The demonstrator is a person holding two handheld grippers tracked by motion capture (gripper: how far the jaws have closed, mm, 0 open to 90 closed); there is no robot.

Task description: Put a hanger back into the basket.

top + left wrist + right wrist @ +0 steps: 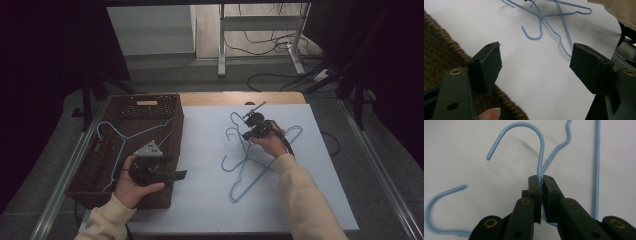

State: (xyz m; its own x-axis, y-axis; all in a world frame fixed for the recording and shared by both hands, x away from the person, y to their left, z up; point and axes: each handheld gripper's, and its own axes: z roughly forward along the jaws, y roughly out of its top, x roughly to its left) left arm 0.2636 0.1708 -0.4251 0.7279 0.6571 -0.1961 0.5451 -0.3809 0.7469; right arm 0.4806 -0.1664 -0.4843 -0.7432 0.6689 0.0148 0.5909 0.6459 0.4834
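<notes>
**Centre-right of the high view: hanger neck pinched**

Right claw (pixel 541 181) pressed together on a blue wire hanger (pixel 250 150) just below its hook, on the white worktop (pixel 200 150). Light, springy, slick wire; the neck is the best hold. Tangled hangers, count unclear. Left claw (pixel 535 67) spread, empty, over the wicker basket (pixel 170 130).

The held hanger (pixel 541 150) is a light-blue wire type, and the right gripper (pixel 541 180) is clamping it by the neck just below the hook. The hook is curving over and away from the jaws, its open tip pointing down-left. The hanger's shoulders are lying on the white bench (pixel 200 150). A 2nd blue wire hanger (pixel 245 172) is lying flat on the same surface, crossing the 1st, hook (pixel 439 197) just beside it.
</notes>
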